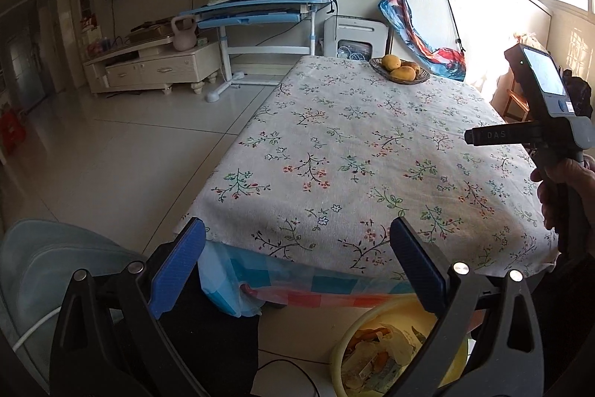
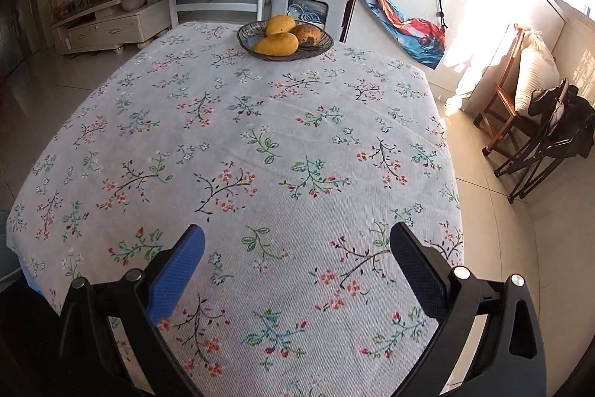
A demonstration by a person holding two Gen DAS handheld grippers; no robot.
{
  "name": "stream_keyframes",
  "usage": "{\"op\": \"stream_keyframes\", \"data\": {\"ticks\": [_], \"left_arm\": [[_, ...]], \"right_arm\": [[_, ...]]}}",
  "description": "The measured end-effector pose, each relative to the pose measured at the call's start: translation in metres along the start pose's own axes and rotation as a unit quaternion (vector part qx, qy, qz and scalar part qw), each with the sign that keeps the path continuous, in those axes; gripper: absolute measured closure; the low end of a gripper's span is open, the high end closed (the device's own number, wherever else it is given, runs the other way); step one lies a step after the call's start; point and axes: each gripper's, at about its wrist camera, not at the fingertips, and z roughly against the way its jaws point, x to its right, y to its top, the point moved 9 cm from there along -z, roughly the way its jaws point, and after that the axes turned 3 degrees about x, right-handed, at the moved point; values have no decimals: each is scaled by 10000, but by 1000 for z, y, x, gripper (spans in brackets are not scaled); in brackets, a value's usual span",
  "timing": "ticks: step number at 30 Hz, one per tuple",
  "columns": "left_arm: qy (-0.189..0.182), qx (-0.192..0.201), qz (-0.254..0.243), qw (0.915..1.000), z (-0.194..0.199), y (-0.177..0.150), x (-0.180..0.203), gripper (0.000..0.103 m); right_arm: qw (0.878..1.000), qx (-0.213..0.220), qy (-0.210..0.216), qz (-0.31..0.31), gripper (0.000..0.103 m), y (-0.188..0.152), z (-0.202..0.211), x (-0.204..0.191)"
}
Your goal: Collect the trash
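Observation:
A yellow basin [image 1: 347,341] stands on the floor at the table's near edge, holding scraps of paper and peel [image 1: 375,356]. My left gripper [image 1: 297,229] is open and empty, above and beside the basin at the table's near corner. My right gripper [image 2: 297,237] is open and empty, hovering over the flowered tablecloth [image 2: 260,136]. The right gripper's body [image 1: 550,121] shows at the right edge of the left wrist view, held in a hand. No trash shows on the tablecloth.
A woven dish with mangoes [image 2: 284,38] sits at the table's far end. A pale blue chair [image 1: 55,270] is at my lower left. A folding chair with clothes [image 2: 550,136] stands right of the table. A blue desk [image 1: 256,10] and TV cabinet [image 1: 156,66] stand beyond.

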Motion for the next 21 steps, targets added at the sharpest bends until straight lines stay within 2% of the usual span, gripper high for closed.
{"op": "stream_keyframes", "data": {"ticks": [6, 11, 16, 21], "left_arm": [[56, -107, 113, 9999, -15, 2, -3, 7], [37, -188, 135, 9997, -19, -2, -4, 7], [78, -265, 176, 9995, -22, -3, -6, 7], [125, -299, 204, 9993, -22, -7, -8, 7]], "right_arm": [[9993, -278, -240, -96, 8, 12, -42, 21], [9999, 10, -121, -45, 8, 25, -47, 21], [9979, -157, 242, -575, 6, 29, -57, 25], [9982, -171, 197, -532, 6, 31, -58, 22]]}}
